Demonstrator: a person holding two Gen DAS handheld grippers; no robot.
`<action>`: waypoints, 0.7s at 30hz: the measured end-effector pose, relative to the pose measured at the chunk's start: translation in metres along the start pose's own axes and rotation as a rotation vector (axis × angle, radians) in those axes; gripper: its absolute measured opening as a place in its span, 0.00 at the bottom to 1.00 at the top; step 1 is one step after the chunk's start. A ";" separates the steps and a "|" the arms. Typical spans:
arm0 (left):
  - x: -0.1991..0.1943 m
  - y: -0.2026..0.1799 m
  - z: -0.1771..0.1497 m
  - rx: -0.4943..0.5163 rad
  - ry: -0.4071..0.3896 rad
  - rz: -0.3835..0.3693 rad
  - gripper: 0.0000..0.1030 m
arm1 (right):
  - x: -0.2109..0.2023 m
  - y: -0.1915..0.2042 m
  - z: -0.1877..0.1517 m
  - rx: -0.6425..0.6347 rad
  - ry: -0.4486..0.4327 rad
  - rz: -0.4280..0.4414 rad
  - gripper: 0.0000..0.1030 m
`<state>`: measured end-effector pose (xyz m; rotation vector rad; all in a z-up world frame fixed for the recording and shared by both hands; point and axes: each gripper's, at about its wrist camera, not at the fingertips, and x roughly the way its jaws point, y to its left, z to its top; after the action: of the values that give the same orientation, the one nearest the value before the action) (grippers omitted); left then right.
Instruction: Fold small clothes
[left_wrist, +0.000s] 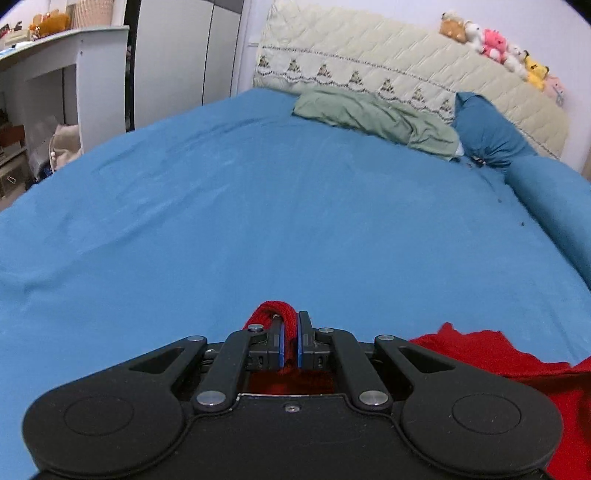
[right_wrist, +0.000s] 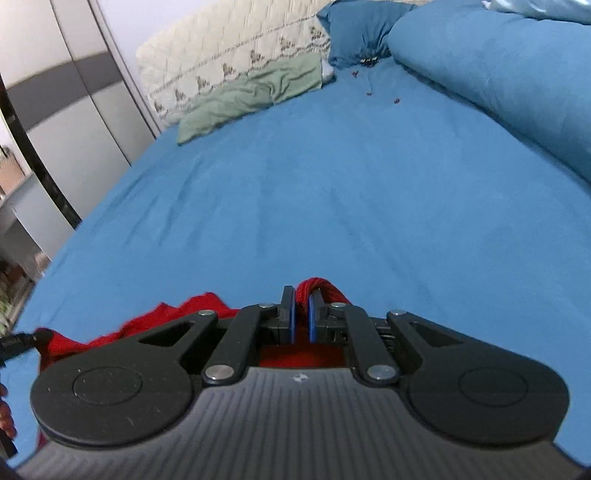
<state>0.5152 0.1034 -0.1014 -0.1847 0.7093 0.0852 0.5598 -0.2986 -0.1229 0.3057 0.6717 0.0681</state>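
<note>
Red knit garment (left_wrist: 480, 350) is the work item; I judge it soft, light and limp, with a coarse ribbed knit that should grip well between the pads and is unlikely to slip, but that will stretch and sag wherever it is unsupported. It lies low in both views, at the near edge of the blue bed sheet (left_wrist: 258, 206), with most of its body hidden beneath the two tool bodies, so I cannot tell its full outline or which kind of garment it is. I read the best holds as the edge or corner points, which is where both tools now have it. The left tongs (left_wrist: 290, 341) are clamped on a bunched loop of the red knit, which arches up and over to the left of the blue pads. The right tongs (right_wrist: 302, 319) are likewise clamped on a red fold that rises just above the pads and trails off to the right. Both tools point forward along the bed toward the headboard (left_wrist: 388, 62), held low and roughly level, side by side, with the red cloth spanning between them. I judge the cloth to be lifted or drawn taut along one edge, ready for a fold. A green cloth (left_wrist: 369, 118) and a blue pillow (left_wrist: 484, 129) lie well apart, near the headboard.
</note>
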 end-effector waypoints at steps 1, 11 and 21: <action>0.000 -0.001 -0.001 0.005 -0.005 0.004 0.08 | 0.006 0.001 -0.001 -0.021 0.006 -0.019 0.26; -0.078 -0.003 -0.025 0.126 -0.102 -0.049 0.83 | -0.045 0.013 -0.032 -0.140 -0.133 0.082 0.94; -0.050 0.015 -0.099 0.072 0.144 -0.041 0.90 | -0.018 0.001 -0.096 -0.011 0.139 -0.076 0.94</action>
<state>0.4118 0.0976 -0.1439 -0.1373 0.8507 0.0075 0.4857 -0.2759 -0.1831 0.2666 0.8204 0.0205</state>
